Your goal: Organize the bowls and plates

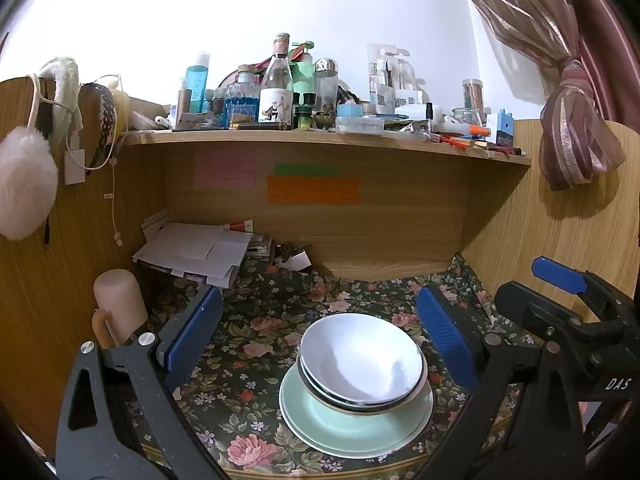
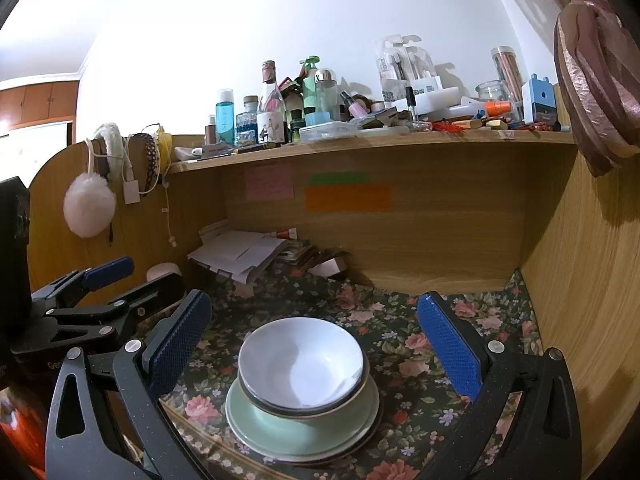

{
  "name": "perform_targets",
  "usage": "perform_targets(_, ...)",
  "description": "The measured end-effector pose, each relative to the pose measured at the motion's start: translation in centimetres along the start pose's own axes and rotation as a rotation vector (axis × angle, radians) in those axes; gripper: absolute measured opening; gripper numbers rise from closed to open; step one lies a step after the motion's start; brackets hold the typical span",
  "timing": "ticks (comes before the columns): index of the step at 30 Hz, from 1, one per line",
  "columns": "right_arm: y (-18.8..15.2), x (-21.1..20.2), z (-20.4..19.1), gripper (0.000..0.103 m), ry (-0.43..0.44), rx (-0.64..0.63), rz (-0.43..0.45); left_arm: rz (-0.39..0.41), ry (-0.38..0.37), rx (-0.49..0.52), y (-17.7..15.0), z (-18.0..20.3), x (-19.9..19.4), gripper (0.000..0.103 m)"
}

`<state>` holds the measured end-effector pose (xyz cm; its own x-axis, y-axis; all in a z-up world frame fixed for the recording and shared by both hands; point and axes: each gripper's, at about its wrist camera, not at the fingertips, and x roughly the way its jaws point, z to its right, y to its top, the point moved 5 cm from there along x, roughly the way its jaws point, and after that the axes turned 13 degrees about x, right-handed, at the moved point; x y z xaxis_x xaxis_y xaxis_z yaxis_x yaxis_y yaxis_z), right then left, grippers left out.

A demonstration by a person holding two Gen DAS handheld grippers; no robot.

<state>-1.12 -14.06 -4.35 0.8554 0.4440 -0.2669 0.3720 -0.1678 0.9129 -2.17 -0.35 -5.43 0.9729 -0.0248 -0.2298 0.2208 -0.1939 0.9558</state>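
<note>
Progress: bowls [image 1: 361, 362] nested on green plates [image 1: 356, 420], lower centre | I see nothing left loose | left gripper [image 1: 318, 338], right gripper [image 2: 314, 344]: jaws wide, empty

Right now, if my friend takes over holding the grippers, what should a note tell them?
Left gripper: open, holding nothing, set back from the stack.
Right gripper: open, holding nothing, also short of the stack.
Dishes: white bowl sits on top of other nested bowls, on the green plate, on the flowered cloth near the desk's front edge.
Done: plates and bowls look gathered into one pile, bowls above plates.
Left: probably nothing, or just a nudge if the pile needs straightening. The bowls sit a bit toward the back of the plate.
</note>
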Motion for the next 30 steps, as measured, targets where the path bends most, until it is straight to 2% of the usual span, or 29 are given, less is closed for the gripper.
perform_targets(30,-0.12,0.47,0.14,0.103,0.003,0.007,-0.011,-0.007,-0.016,-0.012,-0.26,0.18,0.45,0.099)
